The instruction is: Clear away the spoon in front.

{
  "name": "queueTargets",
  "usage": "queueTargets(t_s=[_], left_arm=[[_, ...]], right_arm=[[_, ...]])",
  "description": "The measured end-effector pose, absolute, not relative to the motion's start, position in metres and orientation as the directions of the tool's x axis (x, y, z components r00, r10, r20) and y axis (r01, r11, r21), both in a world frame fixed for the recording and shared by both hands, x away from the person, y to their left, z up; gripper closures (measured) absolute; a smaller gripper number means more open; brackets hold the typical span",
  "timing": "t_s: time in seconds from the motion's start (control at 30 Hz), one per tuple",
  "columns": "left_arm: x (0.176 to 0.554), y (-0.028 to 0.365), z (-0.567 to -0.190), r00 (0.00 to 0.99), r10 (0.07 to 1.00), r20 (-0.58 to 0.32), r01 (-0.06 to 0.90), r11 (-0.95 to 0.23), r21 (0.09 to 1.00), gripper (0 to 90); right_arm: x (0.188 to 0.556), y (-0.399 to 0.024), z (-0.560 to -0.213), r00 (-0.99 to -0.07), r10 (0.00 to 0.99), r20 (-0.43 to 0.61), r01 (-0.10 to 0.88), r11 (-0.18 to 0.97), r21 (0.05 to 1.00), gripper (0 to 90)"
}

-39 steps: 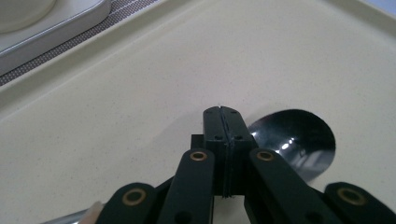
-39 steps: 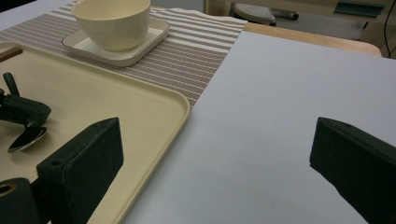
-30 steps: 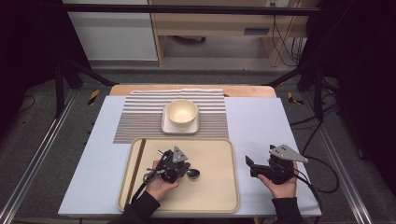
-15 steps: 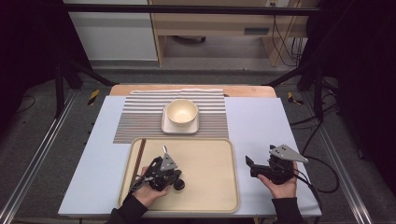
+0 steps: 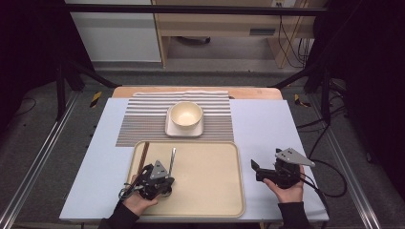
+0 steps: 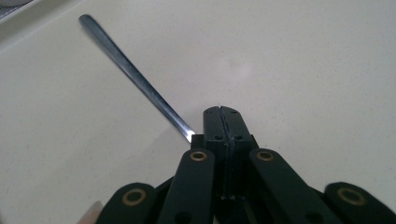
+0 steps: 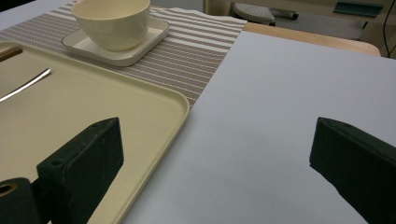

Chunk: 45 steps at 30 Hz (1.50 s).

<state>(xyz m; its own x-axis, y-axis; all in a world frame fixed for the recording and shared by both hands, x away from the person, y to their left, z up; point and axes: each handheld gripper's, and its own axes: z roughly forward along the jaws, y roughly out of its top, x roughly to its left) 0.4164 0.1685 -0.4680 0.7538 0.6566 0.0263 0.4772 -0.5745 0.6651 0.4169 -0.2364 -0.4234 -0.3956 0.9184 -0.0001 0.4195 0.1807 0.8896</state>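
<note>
A beige tray (image 5: 210,191) lies at the table's near edge. On its left part rests my left gripper (image 5: 165,180), jaws pressed flat together. A thin metal utensil handle (image 5: 171,160) lies on the tray and runs away from the jaws. In the left gripper view the handle (image 6: 135,77) disappears under the left side of the left gripper (image 6: 222,111), so its near end is hidden. My right gripper (image 5: 255,171) rests in a hand on the pale blue table right of the tray. The right gripper (image 7: 215,149) is wide open with nothing between the jaws.
A cream bowl (image 5: 186,114) sits on a square plate (image 5: 173,130) on a striped mat (image 5: 143,119) behind the tray. Brown chopsticks (image 5: 142,160) lie along the tray's left edge. The pale blue table surface (image 5: 267,129) is bare right of the mat.
My left gripper has slid left across the tray, jaws staying shut. The right gripper has not moved.
</note>
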Motion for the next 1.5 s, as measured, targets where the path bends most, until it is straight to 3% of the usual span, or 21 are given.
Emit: queueTargets(t_s=[0.27,0.63,1.23,1.5], left_arm=[[0.418,0.179,-0.466,0.725,0.688,0.017,0.503,-0.547,0.669,89.9],[0.431,0.165,-0.469,0.727,0.685,0.048,0.482,-0.558,0.676,89.9],[0.431,0.202,-0.468,0.614,0.789,0.027,0.568,-0.465,0.679,90.0],[0.45,0.193,-0.466,0.631,0.775,0.039,0.539,-0.474,0.696,89.9]], right_arm=[[0.417,-0.237,-0.423,-0.395,0.919,0.004,0.415,0.175,0.893,3.1],[0.417,-0.237,-0.423,-0.394,0.919,0.003,0.42,0.177,0.89,3.1],[0.417,-0.237,-0.423,-0.396,0.918,0.0,0.416,0.179,0.892,3.1],[0.417,-0.236,-0.423,-0.397,0.918,0.007,0.422,0.176,0.889,3.1]])
